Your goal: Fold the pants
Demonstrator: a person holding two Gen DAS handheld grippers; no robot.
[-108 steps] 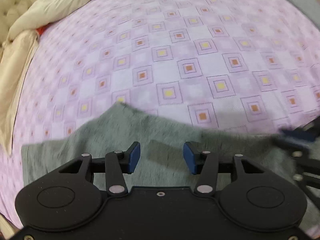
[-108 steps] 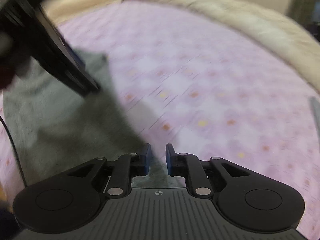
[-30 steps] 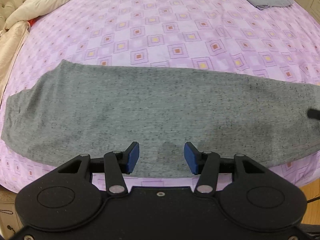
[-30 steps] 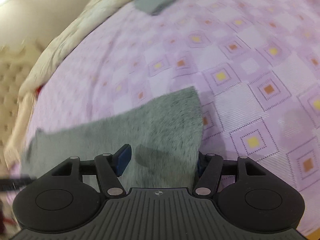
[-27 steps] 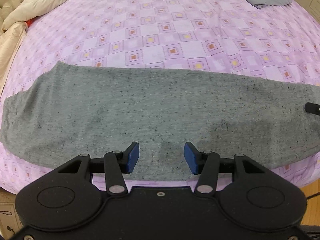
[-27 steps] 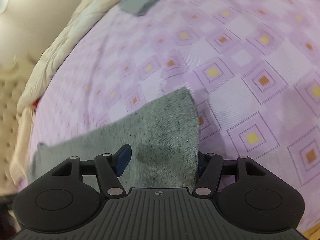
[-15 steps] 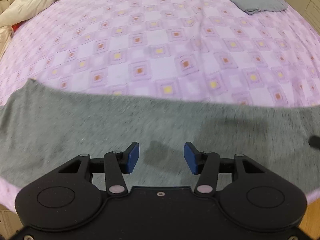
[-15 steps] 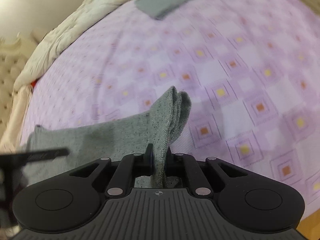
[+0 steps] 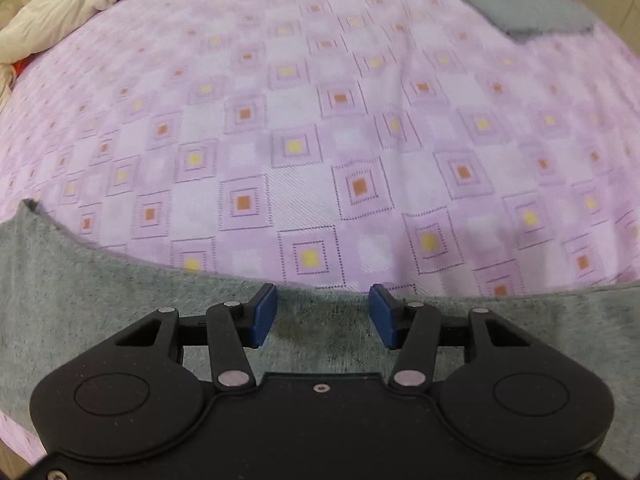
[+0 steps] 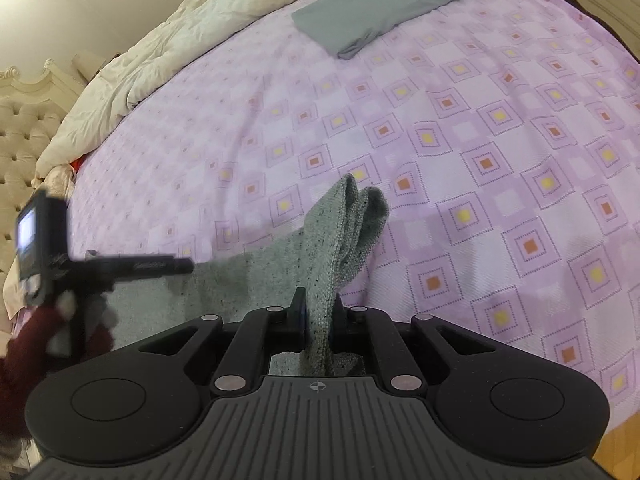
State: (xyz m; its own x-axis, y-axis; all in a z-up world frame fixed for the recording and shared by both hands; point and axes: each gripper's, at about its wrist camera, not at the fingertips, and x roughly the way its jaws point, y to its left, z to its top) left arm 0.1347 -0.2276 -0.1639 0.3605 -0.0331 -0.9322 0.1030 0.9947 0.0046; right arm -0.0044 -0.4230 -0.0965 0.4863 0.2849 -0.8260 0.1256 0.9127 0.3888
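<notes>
The grey heathered pants [image 9: 88, 304] lie lengthwise along the near edge of the bed. My left gripper [image 9: 323, 316] is open, low over the middle of the pants near their far edge, with nothing between its blue pads. My right gripper [image 10: 318, 314] is shut on the leg end of the pants [image 10: 340, 232], which bunches and stands up past the jaws. The left gripper [image 10: 132, 268] and the hand holding it show blurred at the left of the right wrist view.
The bed has a purple sheet [image 9: 360, 128] with square patterns. A folded grey garment [image 10: 380, 8] lies at the far side, also in the left wrist view [image 9: 512, 4]. A cream duvet [image 10: 168, 56] is heaped along the back, beside a tufted headboard [image 10: 20, 128].
My right gripper has closed on the leg end of the pants and lifted it off the sheet. My left gripper has moved forward and lower over the pants, still open.
</notes>
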